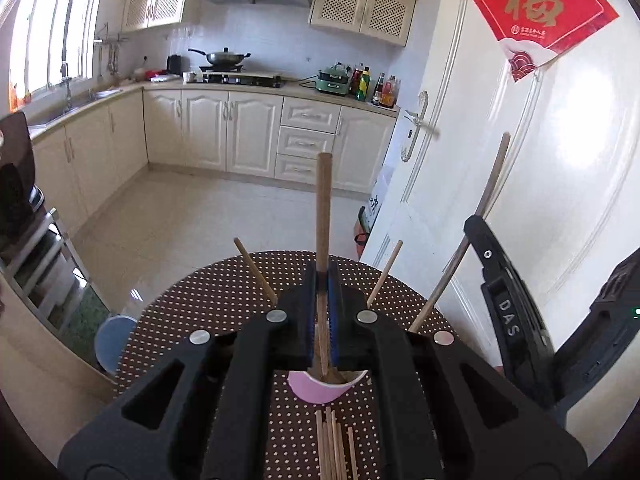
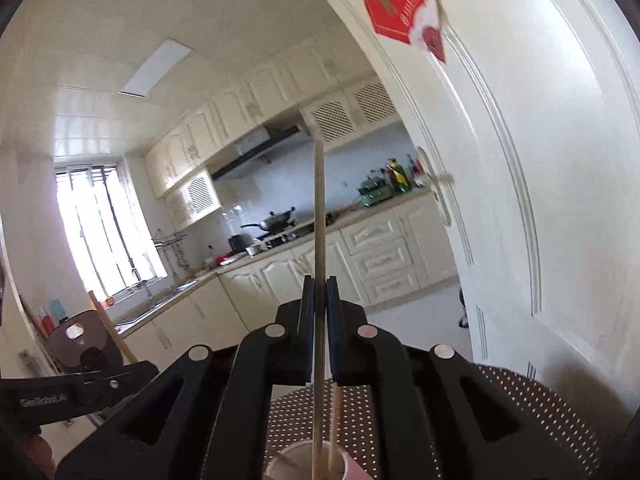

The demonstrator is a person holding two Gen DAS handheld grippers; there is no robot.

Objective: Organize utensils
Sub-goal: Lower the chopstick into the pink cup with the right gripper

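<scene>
Both claws clamped: left claw (image 1: 323, 312) on wooden stick (image 1: 323, 216), right claw (image 2: 320, 332) on chopstick (image 2: 319, 220). Loading pink cup (image 1: 320, 390) at 6 o'clock; you lower, release.

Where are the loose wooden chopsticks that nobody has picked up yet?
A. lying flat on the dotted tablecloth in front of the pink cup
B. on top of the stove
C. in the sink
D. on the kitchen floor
A: a bundle of thin wooden chopsticks lies flat on the brown white-dotted tablecloth, just in front of the round pink cup.
</scene>
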